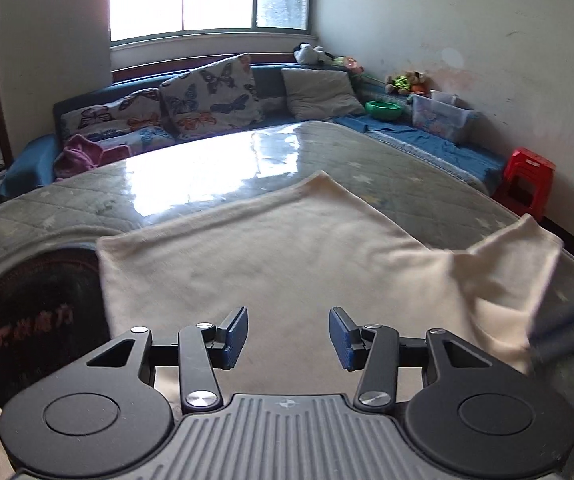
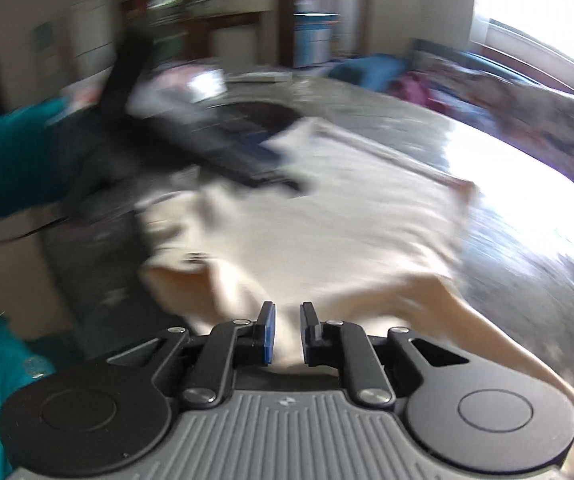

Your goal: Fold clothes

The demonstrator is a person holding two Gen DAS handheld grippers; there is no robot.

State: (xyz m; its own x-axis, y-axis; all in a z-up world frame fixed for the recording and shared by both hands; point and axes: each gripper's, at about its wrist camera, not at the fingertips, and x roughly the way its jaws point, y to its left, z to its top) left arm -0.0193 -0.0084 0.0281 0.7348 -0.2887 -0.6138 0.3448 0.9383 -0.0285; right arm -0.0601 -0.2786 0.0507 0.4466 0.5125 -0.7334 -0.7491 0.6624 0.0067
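My left gripper (image 1: 287, 338) gapes empty; my right gripper (image 2: 286, 334) pinches the cream garment (image 1: 255, 256), which could slip and bunch.

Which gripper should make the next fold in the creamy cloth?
Probably the right gripper. Its jaws are nearly closed around the cream fleece cloth, whose right flap already stands lifted. The left gripper hangs open above the cloth, holding nothing.

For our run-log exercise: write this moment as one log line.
task: fold clothes | left tongs: open, over cream cloth | right tongs: narrow gap, cloth between, grip unclear | right view: blurred | surface: table
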